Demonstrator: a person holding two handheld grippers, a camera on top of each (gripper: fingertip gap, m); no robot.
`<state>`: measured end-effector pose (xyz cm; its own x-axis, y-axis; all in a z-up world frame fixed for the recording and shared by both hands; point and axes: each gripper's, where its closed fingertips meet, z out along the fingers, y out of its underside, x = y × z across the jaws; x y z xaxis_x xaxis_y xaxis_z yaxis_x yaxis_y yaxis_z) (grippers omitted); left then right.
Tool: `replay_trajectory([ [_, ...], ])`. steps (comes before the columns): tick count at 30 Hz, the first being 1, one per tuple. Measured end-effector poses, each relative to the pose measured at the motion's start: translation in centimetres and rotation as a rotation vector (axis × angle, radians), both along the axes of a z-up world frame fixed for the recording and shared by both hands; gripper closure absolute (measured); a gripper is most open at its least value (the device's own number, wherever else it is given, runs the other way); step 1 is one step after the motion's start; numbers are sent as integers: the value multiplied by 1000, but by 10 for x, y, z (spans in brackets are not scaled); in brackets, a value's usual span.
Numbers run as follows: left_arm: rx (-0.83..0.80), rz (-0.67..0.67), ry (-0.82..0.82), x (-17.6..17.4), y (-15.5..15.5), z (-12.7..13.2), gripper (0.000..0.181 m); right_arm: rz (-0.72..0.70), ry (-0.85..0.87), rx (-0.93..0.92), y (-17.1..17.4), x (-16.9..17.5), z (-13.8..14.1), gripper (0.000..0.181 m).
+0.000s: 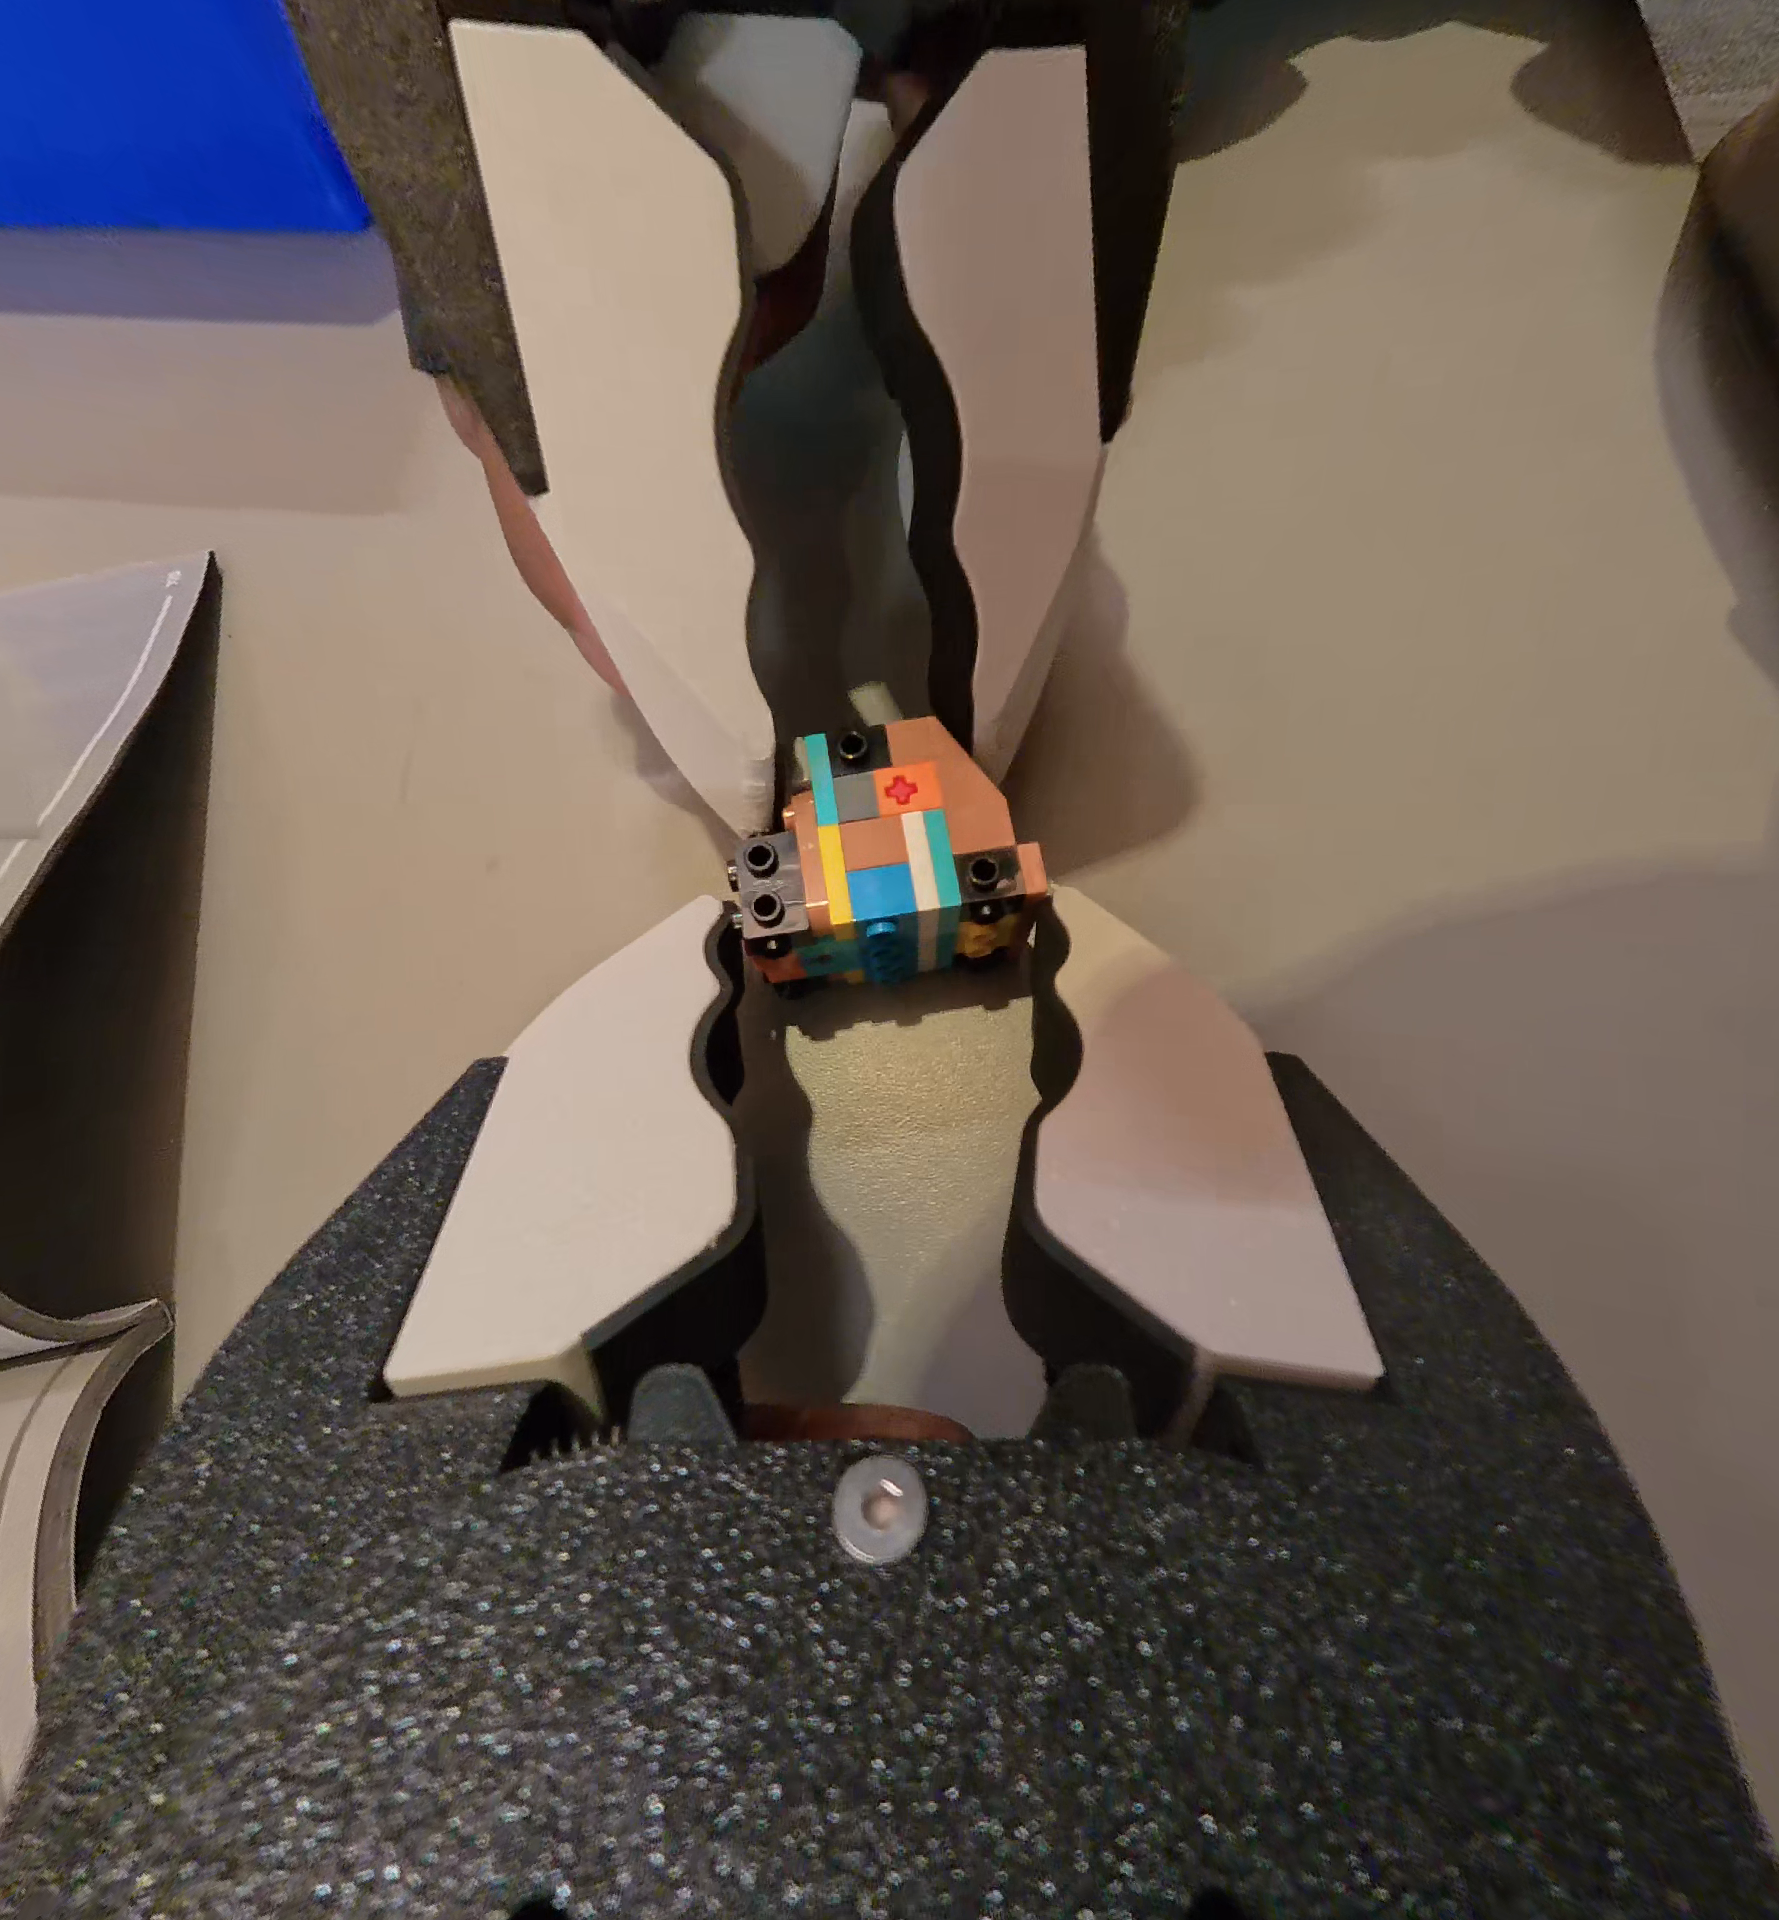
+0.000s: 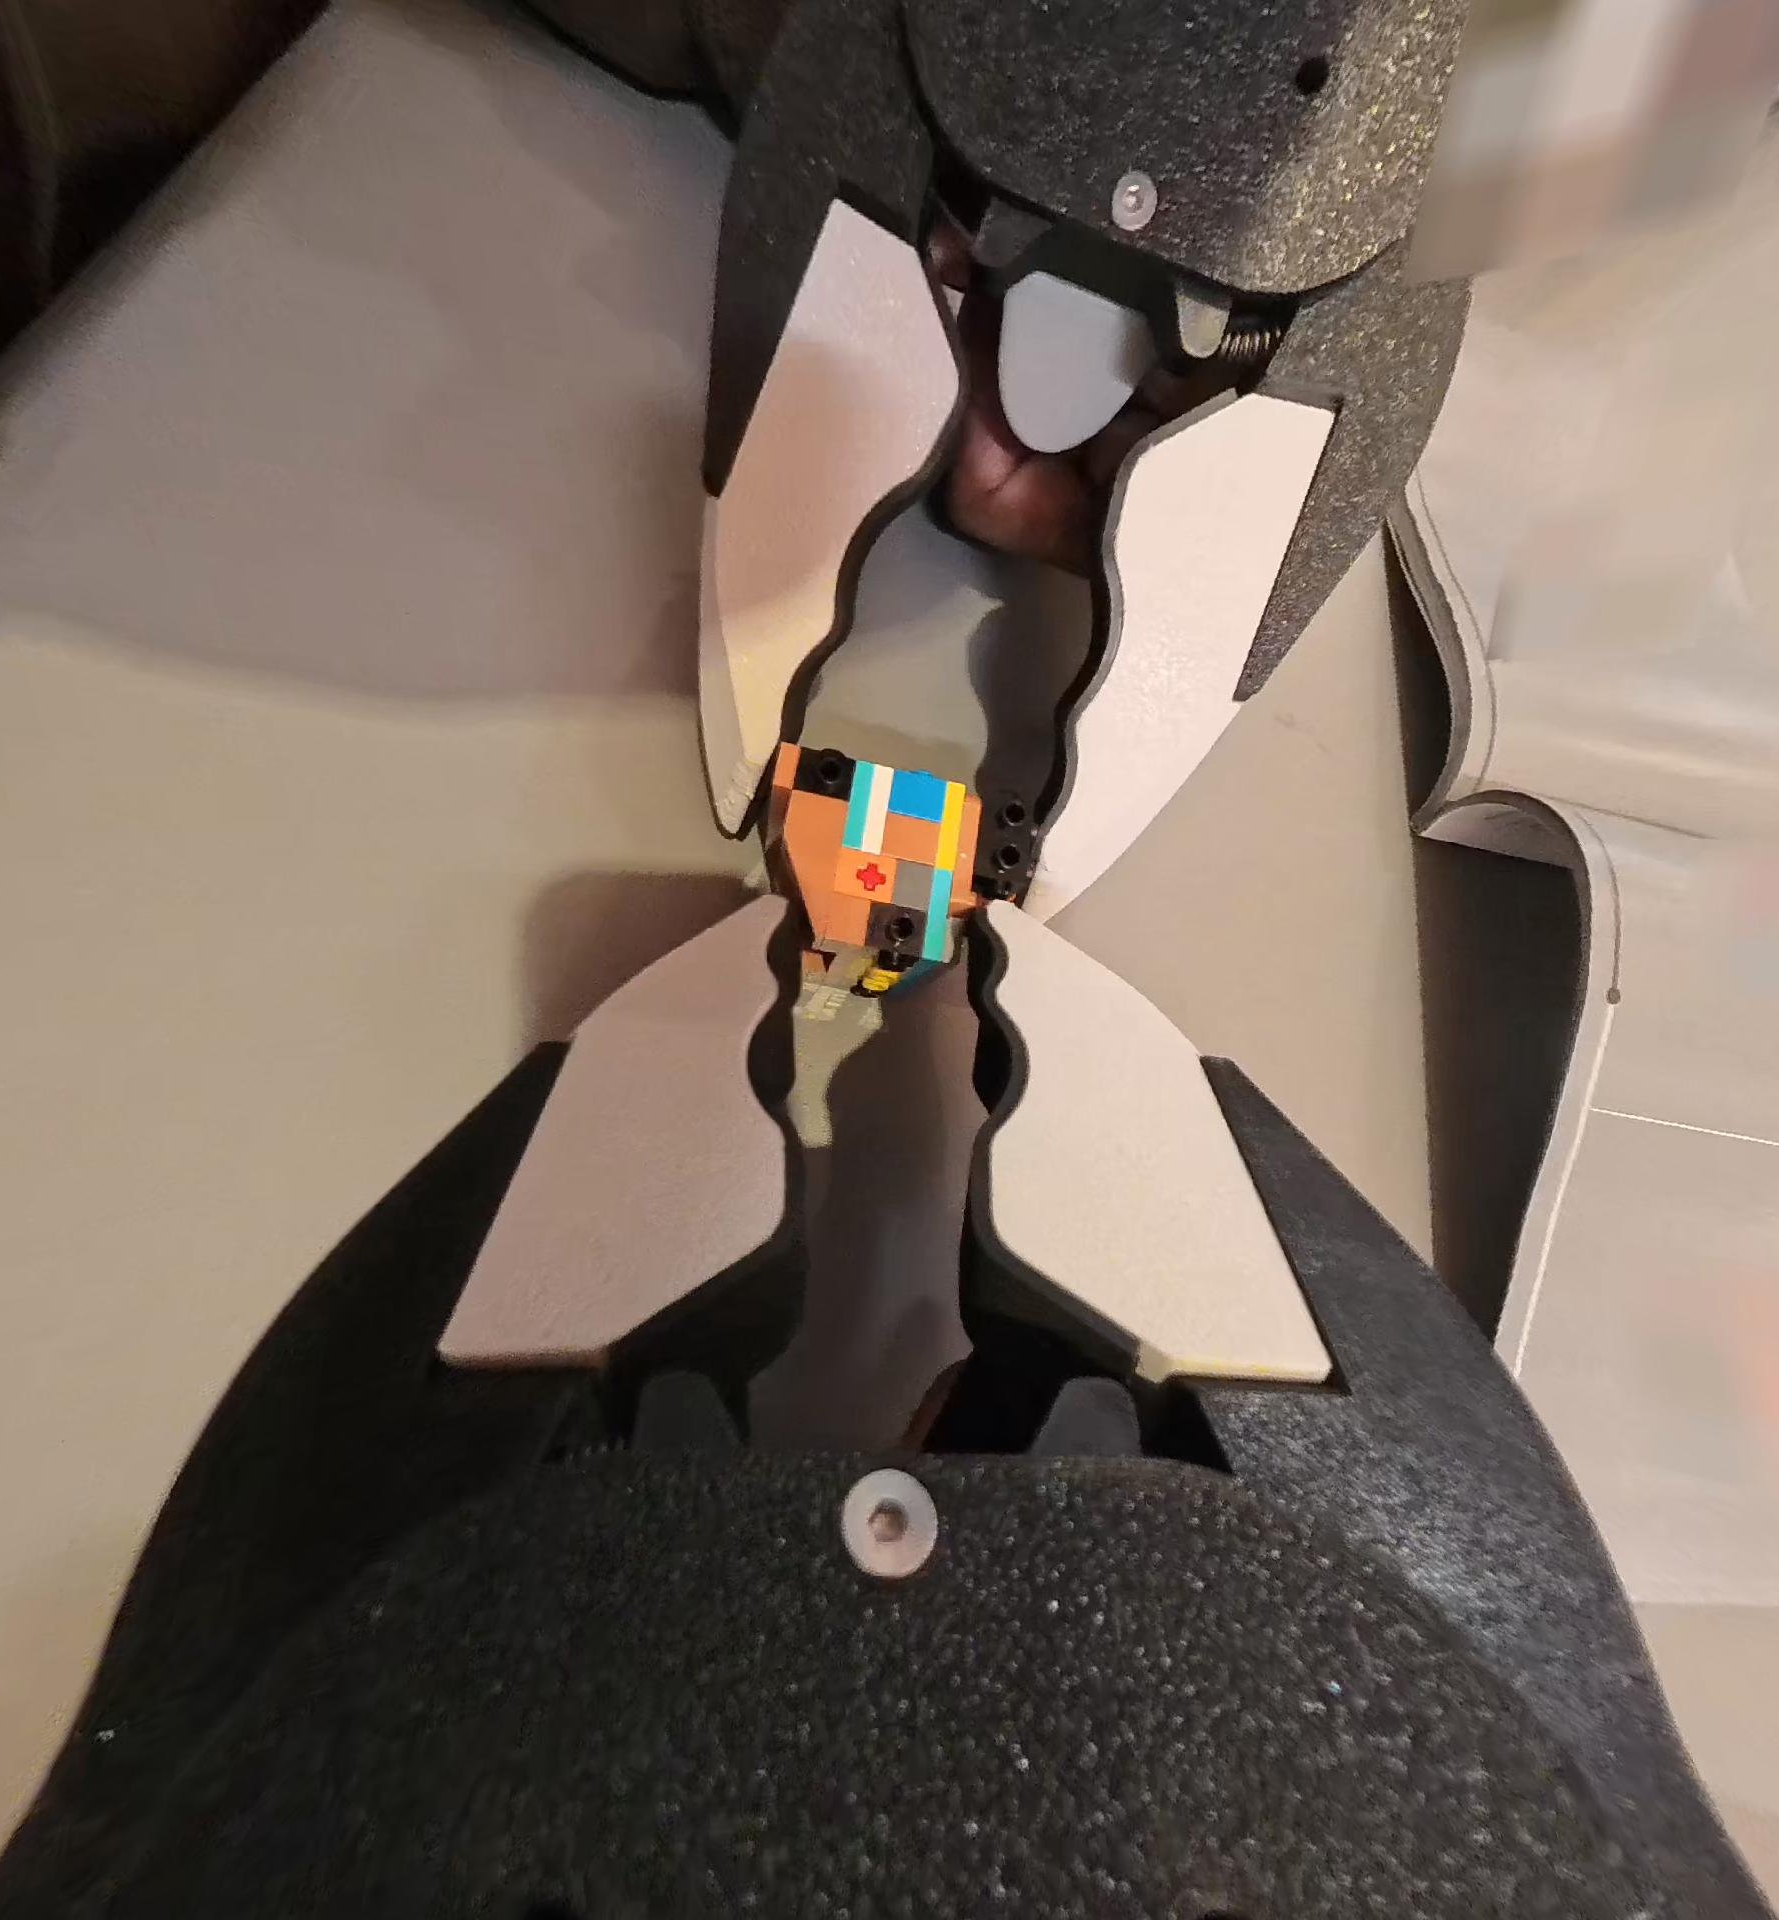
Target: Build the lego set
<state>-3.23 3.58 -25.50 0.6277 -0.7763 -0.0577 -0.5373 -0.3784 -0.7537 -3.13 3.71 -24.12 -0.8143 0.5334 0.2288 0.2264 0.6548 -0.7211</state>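
Left gripper [image 1: 885,940]: tips clamped on the near end of the lego model [image 1: 890,862], above the beige table [image 1: 1436,727]
Right gripper [image 2: 869,925]: facing it tip to tip, pinching the model's opposite end
Hidden: model's underside; open booklet [image 1: 43,935] cut off at the edge
Shapes: blocky multicoloured bricks, wavy black finger pads [image 1: 724,1039], speckled black gripper bodies

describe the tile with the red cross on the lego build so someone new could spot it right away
Start where the two grippers meet over the beige table: both clamp a small multicoloured lego block from opposite ends. On its top face, among brown bricks and teal, white and yellow stripes, sits one small orange square tile. It alone carries a red cross.
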Motion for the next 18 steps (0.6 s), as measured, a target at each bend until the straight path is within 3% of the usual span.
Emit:
replay_trajectory([
  [18,-17,0,-7,0,0,-1,127,-12,-28,-22,0,0,-1,153],
])
